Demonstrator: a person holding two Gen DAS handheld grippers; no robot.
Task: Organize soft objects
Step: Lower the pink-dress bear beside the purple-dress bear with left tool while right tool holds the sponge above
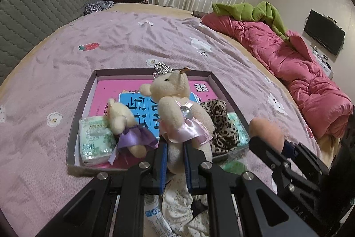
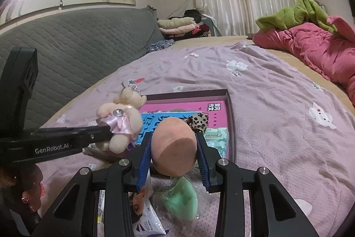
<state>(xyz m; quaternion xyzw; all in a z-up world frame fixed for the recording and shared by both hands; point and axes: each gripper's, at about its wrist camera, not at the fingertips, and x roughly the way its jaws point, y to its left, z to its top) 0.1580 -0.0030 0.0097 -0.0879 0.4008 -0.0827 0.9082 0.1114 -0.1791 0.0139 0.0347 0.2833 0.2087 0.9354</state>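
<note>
My left gripper [image 1: 175, 143] is shut on the legs of a cream teddy bear in a pink dress [image 1: 177, 103], held above a shallow cardboard box [image 1: 73, 126] on the bed. The same bear [image 2: 124, 119] hangs from the left gripper [image 2: 106, 134] in the right wrist view. Inside the box lie a second small bear in a purple skirt [image 1: 126, 126], a tissue pack [image 1: 95, 141], a leopard-print cloth [image 1: 219, 123] and pink and blue books. My right gripper [image 2: 174, 152] is shut on an orange egg-shaped sponge [image 2: 175, 148], near the box's front right corner.
A green sponge in clear wrap [image 2: 184, 201], a printed packet [image 2: 150, 219] and a floral cloth [image 1: 177, 199] lie on the pink bedspread in front of the box. A rumpled red quilt [image 1: 288, 63] with a green blanket [image 1: 250, 10] fills the right side. A grey headboard [image 2: 77, 48] stands at the left.
</note>
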